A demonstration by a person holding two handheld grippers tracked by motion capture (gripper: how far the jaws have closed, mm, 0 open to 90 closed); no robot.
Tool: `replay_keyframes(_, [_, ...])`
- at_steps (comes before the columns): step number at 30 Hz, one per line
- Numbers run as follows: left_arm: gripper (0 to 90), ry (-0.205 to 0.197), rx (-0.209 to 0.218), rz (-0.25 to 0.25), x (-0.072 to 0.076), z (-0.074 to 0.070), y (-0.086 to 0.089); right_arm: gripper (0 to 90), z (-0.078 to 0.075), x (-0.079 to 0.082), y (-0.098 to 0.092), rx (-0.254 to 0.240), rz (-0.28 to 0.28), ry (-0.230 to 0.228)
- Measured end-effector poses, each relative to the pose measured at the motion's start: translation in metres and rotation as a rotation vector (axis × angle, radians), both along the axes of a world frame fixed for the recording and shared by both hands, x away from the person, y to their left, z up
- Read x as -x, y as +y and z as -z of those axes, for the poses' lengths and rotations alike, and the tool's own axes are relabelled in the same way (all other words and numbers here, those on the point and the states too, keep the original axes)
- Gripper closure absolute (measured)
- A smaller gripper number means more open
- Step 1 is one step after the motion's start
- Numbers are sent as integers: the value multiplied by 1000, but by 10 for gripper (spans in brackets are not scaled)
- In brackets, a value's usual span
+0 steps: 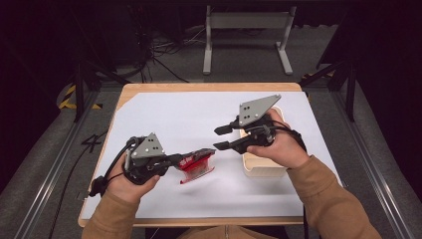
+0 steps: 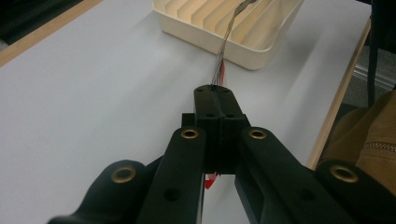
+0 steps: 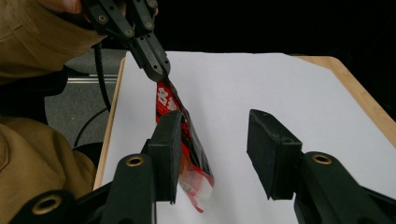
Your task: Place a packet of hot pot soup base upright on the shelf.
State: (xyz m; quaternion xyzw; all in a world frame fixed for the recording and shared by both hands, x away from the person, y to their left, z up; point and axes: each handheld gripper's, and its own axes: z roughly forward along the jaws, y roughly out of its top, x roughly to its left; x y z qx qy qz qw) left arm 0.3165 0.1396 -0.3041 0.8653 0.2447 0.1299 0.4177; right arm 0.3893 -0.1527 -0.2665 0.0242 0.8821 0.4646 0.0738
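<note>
Here the left tongs (image 1: 191, 162) pinch a red packet (image 1: 198, 165) above the white tabletop (image 1: 164, 119); the right tongs (image 1: 222, 138), spread and empty, hover just right of it.

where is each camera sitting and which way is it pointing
High view: above the person's side, looking forward and down on the table; both forearms, the left gripper and right gripper show.
Left gripper view: rides the left gripper, looking along its shut fingers, which pinch the red packet, toward the cream tray; a brown sleeve shows at right.
Right gripper view: rides the right gripper, looking between its open fingers at the packet and the left gripper; brown sleeves show at left.
Shared: all three show the packet.
</note>
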Motion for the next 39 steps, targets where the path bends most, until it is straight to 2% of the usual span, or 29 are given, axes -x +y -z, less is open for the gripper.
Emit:
replay_keyframes(6, [900, -6, 10, 0, 0, 0, -4, 539, 13, 3, 19, 54, -42, 13])
replay_keyframes(9, [900, -8, 11, 4, 0, 1, -5, 589, 19, 4, 27, 96, -57, 21])
replay_keyframes(14, [900, -10, 12, 17, 2, 0, -8, 651, 29, 5, 38, 169, -79, 8])
replay_keyframes(17, [900, -10, 10, 18, 2, 0, -9, 669, 31, 5, 41, 182, -80, 7])
replay_keyframes(18, [900, -10, 9, 19, 2, 1, -9, 699, 33, 5, 43, 192, -87, 16])
replay_keyframes(22, [900, -9, 11, 24, 3, 1, -9, 846, 34, 4, 45, 211, -93, 3])
replay_keyframes(24, [900, -15, 15, 23, 2, 0, -9, 879, 33, 5, 44, 214, -100, -6])
replay_keyframes(28, [887, -23, 42, 21, 2, 0, -7, 891, 29, 7, 44, 218, -109, -26])
replay_keyframes(29, [858, -23, 42, 21, 2, 0, -7, 891, 27, 7, 44, 216, -110, -33])
replay_keyframes(30, [858, -28, 61, 15, 3, -1, -5, 891, 27, 7, 44, 216, -110, -33])
replay_keyframes(33, [638, -58, 87, -19, 1, -2, -1, 892, 21, 7, 40, 213, -97, -44])
replay_keyframes(35, [529, -70, 96, -35, 1, -3, 2, 892, 16, 6, 36, 207, -83, -50])
replay_keyframes(39, [468, -90, 124, -50, 2, -5, 6, 892, 8, 4, 29, 196, -62, -57])
